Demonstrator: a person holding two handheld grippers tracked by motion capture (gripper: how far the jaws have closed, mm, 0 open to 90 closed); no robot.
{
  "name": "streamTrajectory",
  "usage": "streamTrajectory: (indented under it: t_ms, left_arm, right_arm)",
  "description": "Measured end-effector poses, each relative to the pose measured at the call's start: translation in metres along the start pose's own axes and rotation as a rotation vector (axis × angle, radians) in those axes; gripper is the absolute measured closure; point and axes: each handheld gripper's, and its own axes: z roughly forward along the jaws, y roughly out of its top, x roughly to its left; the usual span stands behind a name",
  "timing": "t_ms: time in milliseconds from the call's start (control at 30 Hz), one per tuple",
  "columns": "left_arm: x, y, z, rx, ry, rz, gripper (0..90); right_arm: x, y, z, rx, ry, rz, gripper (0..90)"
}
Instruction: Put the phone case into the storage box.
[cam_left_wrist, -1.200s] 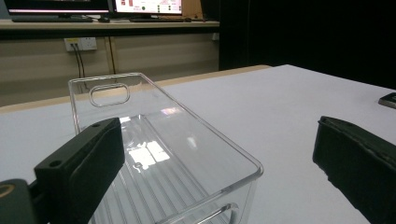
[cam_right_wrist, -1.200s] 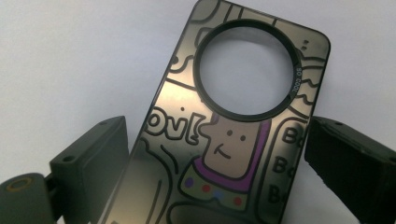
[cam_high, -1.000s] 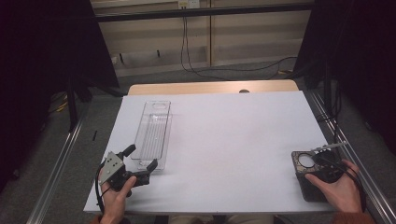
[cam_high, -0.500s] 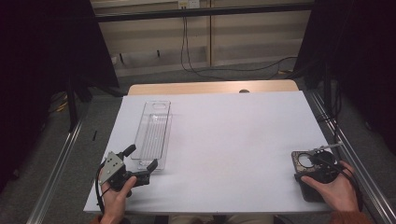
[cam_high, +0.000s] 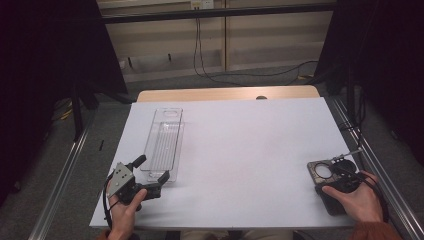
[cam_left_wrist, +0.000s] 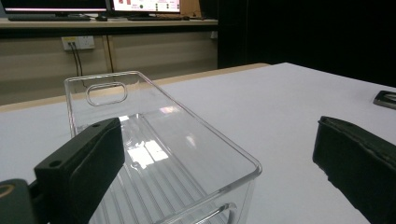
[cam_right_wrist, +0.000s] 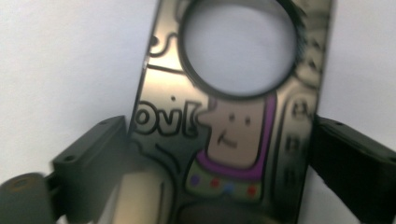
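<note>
Little has shifted since the earlier frames: both hands keep their places, and the right gripper (cam_high: 334, 172) has just been closing its jaws on the flat dark plate (cam_right_wrist: 233, 121) lying between them. Right gripper view — the two black jaws flank the printed plate, which bears a round cut-out and a cartoon figure in purple; the right jaw sits against the plate's edge and the left jaw meets its other edge, though blur leaves it unclear whether the pads yet press, so the grasp cannot be called firm. High view — the plate (cam_high: 325, 171) lies flat on the white table (cam_high: 250, 150) near its right-hand near corner, partly under the right hand (cam_high: 357, 200). Left gripper (cam_high: 150, 172) — released, jaws standing wide apart with nothing between the pads, poised at the near end of the clear plastic bin (cam_high: 165, 142); in the left gripper view the bin (cam_left_wrist: 159, 140) stands empty, its ribbed floor and handle slot visible, one jaw in front of its near wall. Risk, as a judgement: the plate is thin, glossy and flat on the table, so jaws closing on its edges may ride over it or squeeze it out sideways; a lift with a shallow bite could let it pivot and drop — and it lies well apart from the bin, so a long carry would expose any weak grip.
</note>
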Motion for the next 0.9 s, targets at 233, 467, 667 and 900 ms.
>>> streamTrajectory:
  t_ms: [233,467,667,900]
  left_arm:
    - [0.001,0.0,0.0,0.002,0.01,0.003,2.2]
    - [0.002,0.0,0.0,0.0,0.0,0.007,2.2]
    - [0.002,0.001,-0.001,0.001,0.004,0.008,2.2]
    - [0.002,0.001,-0.001,-0.002,0.0,0.007,2.2]
  right_arm:
    - [0.0,0.001,-0.001,-0.005,0.007,-0.017,12.2]
    - [-0.002,0.001,-0.001,-0.022,0.021,-0.019,12.3]
    - [0.001,0.002,-0.006,-0.06,0.028,-0.018,12.2]
    - [0.002,0.002,-0.012,-0.16,0.045,-0.012,12.2]
